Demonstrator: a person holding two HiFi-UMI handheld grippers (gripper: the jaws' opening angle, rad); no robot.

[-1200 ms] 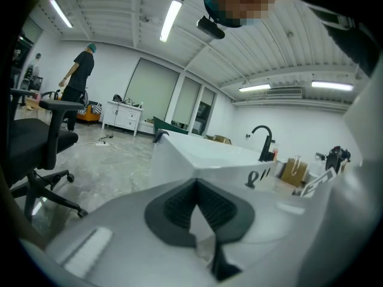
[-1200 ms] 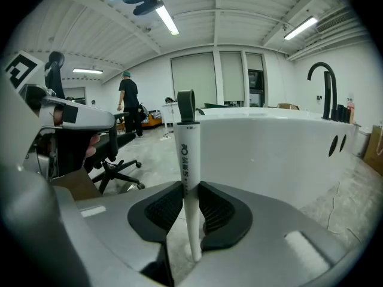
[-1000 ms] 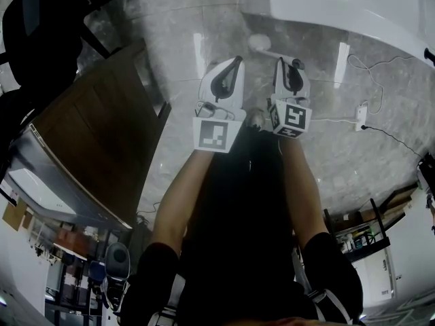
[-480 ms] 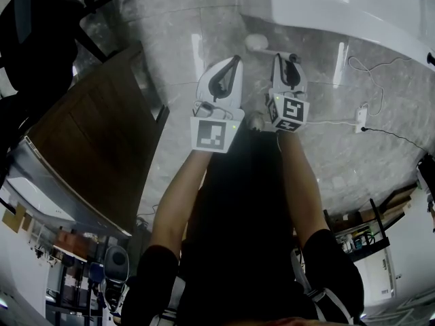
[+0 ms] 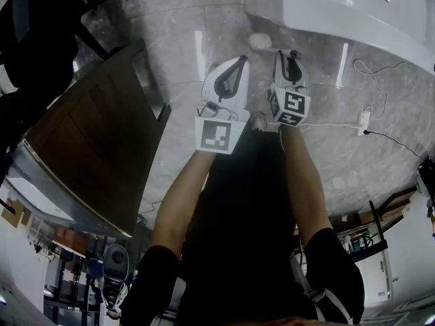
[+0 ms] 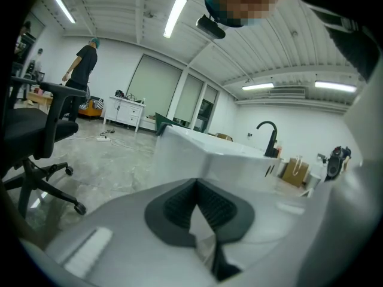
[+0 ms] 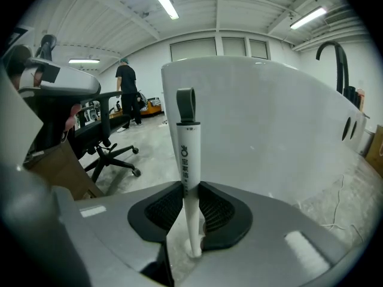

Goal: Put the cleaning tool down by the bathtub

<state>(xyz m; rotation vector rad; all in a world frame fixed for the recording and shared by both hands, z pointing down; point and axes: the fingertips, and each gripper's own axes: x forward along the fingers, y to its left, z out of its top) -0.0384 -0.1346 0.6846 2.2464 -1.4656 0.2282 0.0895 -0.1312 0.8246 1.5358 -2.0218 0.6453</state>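
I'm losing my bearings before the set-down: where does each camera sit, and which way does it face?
Head view: on the person's head, aimed steeply down at the floor; shows both forearms, the left gripper and right gripper.
Left gripper view: rides the left gripper, looking along its closed, empty fingers at the bathtub.
Right gripper view: rides the right gripper, facing the bathtub's wall; its fingers clamp the cleaning tool.
Shared: head and right gripper views both show that tool.

Head cam down; gripper cams prob. share bathtub point(image 5: 353, 9).
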